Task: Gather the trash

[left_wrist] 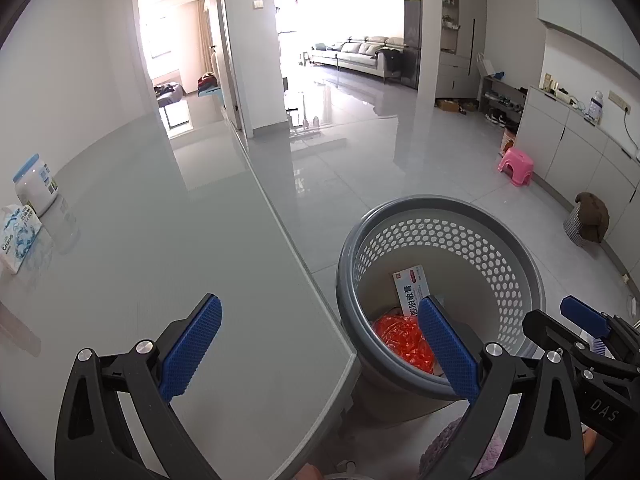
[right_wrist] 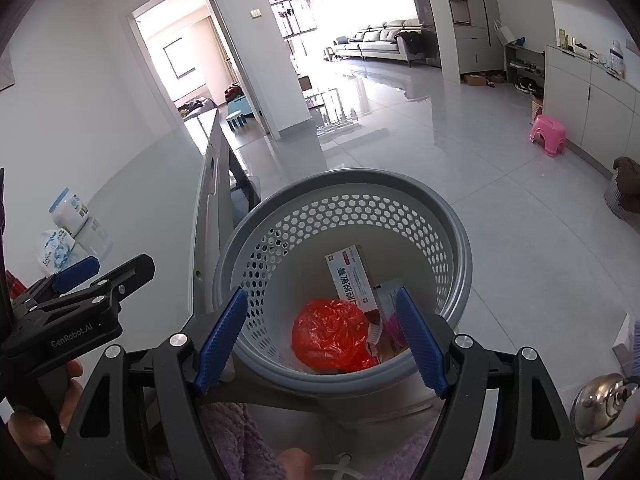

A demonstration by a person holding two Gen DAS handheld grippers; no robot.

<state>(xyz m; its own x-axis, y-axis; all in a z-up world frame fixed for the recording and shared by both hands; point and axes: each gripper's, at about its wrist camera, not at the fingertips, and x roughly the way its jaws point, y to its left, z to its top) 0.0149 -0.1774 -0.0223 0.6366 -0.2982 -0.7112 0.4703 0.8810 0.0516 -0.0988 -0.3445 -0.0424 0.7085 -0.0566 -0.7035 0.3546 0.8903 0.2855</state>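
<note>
Here, at far left, we count one blue-lidded jar [left_wrist: 35, 184] and one tissue pack [left_wrist: 20, 236], both upright near the left edge of the grey table [left_wrist: 168, 248]. The left gripper [left_wrist: 320, 344] hangs over the table's near corner, jaws spread wide and holding nothing; its left blue pad [left_wrist: 192, 348] is over the tabletop, its right pad over the basket. Just right of the table edge, on the floor, stands one grey perforated trash basket [right_wrist: 344, 216], mouth up. Inside it we count one crumpled red plastic bag [right_wrist: 332, 332] on the bottom, and one long white-and-blue carton [right_wrist: 352, 280] leaning on the far wall, long axis steeply tilted, top end pointing away from us. A second smaller carton [right_wrist: 386, 300] and a toothbrush head [right_wrist: 374, 332] lie beside it. The right gripper [right_wrist: 320, 332] hovers over the basket mouth, jaws wide apart and empty. Far right: one pink stool [right_wrist: 549, 135].
</note>
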